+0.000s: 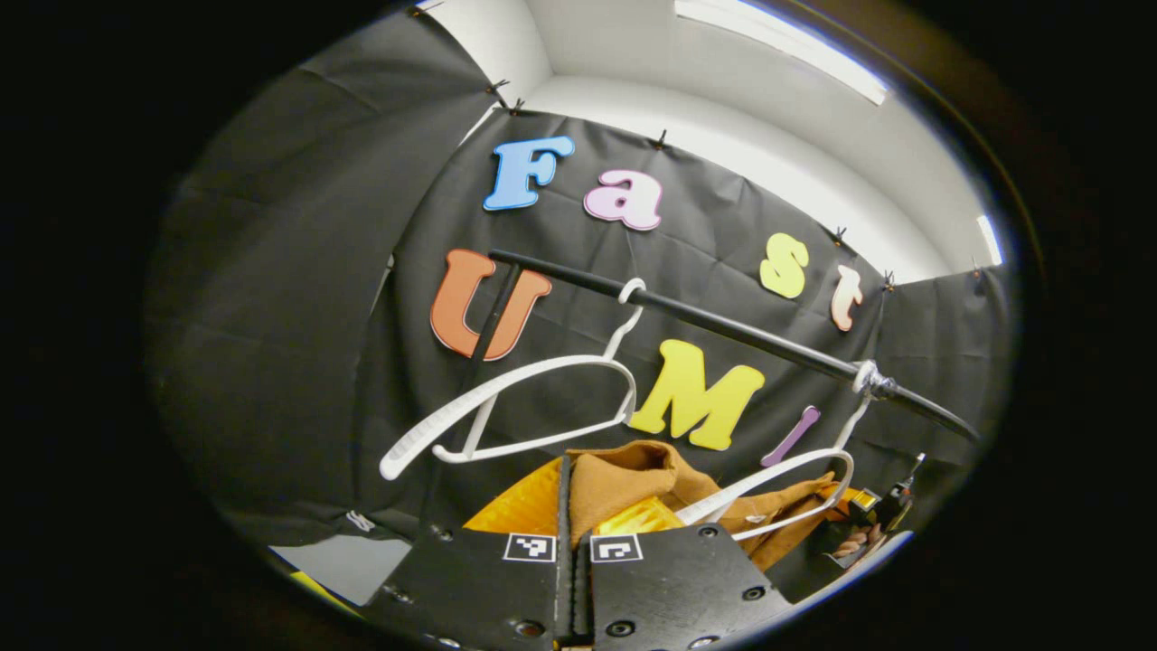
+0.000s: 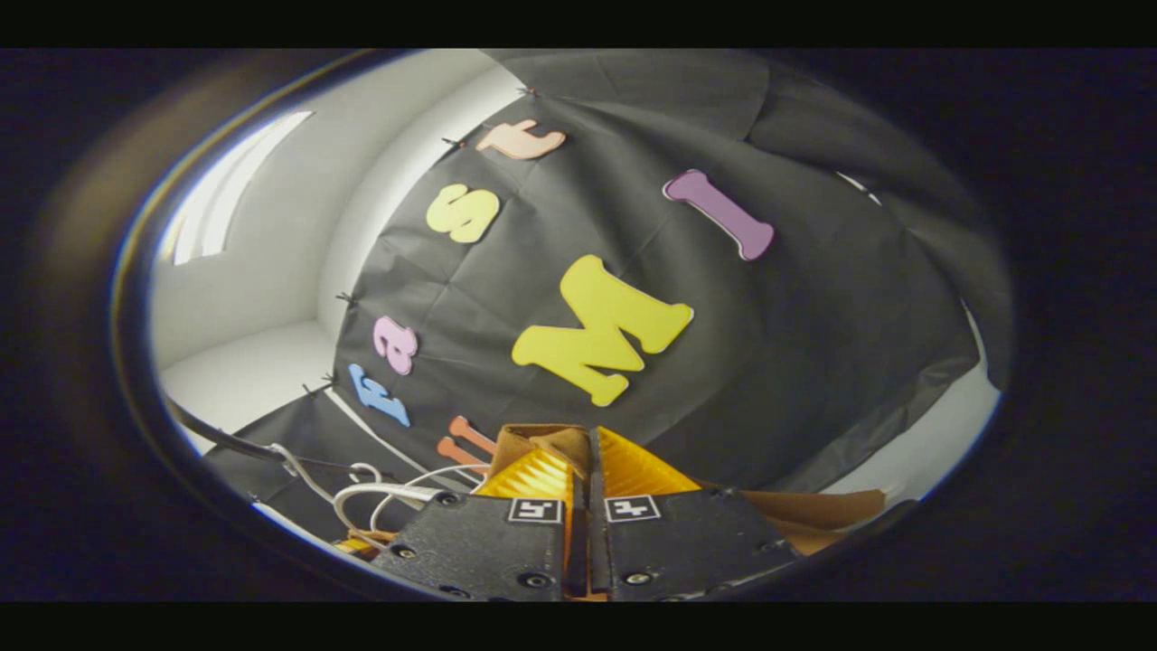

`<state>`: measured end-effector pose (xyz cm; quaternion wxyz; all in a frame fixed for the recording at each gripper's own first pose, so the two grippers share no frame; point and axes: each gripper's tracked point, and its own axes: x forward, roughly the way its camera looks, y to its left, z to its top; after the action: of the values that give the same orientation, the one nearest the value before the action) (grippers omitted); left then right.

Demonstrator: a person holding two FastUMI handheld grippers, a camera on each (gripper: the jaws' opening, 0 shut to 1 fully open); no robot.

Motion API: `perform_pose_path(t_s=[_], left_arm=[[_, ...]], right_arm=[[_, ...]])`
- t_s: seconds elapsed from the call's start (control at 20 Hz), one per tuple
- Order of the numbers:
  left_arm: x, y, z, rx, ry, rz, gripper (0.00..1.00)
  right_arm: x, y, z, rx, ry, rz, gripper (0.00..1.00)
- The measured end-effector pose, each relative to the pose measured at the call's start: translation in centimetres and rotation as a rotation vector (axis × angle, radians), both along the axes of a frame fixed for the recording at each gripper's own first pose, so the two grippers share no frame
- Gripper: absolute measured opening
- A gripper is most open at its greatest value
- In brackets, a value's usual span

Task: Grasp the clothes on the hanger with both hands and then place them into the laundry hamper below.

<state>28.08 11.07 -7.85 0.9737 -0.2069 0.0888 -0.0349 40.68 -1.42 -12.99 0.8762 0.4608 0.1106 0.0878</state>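
In the left gripper view a brown garment [image 1: 633,475] bunches up just past my left gripper [image 1: 568,488], whose fingers are shut with a fold of the cloth pinched between them. A white hanger [image 1: 777,484] hangs from the black rail [image 1: 723,330] and crosses the garment's right side; I cannot tell if the cloth still rests on it. In the right gripper view my right gripper [image 2: 587,461] is shut on a brown garment fold [image 2: 542,441], and more of the cloth [image 2: 813,511] trails off to the right.
A bare white hanger [image 1: 506,407] hangs farther left on the rail, which slopes down to the right. The other gripper and a hand [image 1: 863,524] sit at the right edge. White hangers [image 2: 389,493] and a rail end [image 2: 217,438] appear low left in the right gripper view.
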Motion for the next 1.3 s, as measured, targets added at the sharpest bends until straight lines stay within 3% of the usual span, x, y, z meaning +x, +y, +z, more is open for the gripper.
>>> perform_pose_path(t_s=[0.3, 0.45, 0.55, 0.6, 0.65, 0.75, 0.9, 1.0, 1.05, 1.1, 1.25, 1.3], left_arm=[[0.2, -0.6, -4.0, -0.066, 0.057, -0.057, 0.0], [-0.2, -1.0, -5.8, -0.057, 0.089, -0.075, 0.0], [-0.8, -1.2, -6.5, -0.038, 0.101, -0.082, 0.0], [-1.1, -1.4, -6.8, -0.036, 0.107, -0.083, 0.0], [-1.4, -1.6, -6.9, -0.036, 0.107, -0.082, 0.0], [-2.2, -1.8, -7.3, -0.027, 0.114, -0.082, 0.0], [-3.5, -1.8, -8.5, 0.008, 0.154, -0.081, 0.0], [-4.6, -2.1, -8.7, 0.032, 0.166, -0.083, 0.06], [-5.0, -2.2, -8.8, 0.043, 0.172, -0.084, 0.05], [-5.4, -2.4, -9.0, 0.053, 0.178, -0.088, 0.0], [-6.8, -2.5, -9.5, 0.079, 0.198, -0.081, 0.05], [-7.2, -2.7, -9.7, 0.078, 0.208, -0.087, 0.0]], right_arm=[[0.4, -1.5, -1.9, 0.098, 0.038, 0.019, 0.04], [-0.2, -1.7, -2.3, 0.058, 0.052, 0.023, 0.0], [-0.6, -2.0, -2.3, 0.026, 0.058, 0.017, 0.04], [-1.1, -2.1, -2.5, 0.015, 0.062, 0.013, 0.0], [-1.6, -2.1, -2.7, 0.002, 0.067, 0.015, 0.05], [-2.6, -1.9, -3.6, -0.03, 0.083, 0.015, 0.0], [-4.3, -1.2, -6.1, -0.036, 0.142, 0.034, 0.04], [-5.5, -0.7, -7.3, -0.037, 0.161, 0.041, 0.0], [-6.1, -0.4, -7.8, -0.045, 0.173, 0.048, 0.04], [-6.7, -0.1, -8.3, -0.052, 0.184, 0.058, 0.0], [-8.9, 0.9, -9.8, -0.073, 0.203, 0.082, 0.0], [-9.6, 1.2, -10.2, -0.082, 0.209, 0.092, 0.0]])
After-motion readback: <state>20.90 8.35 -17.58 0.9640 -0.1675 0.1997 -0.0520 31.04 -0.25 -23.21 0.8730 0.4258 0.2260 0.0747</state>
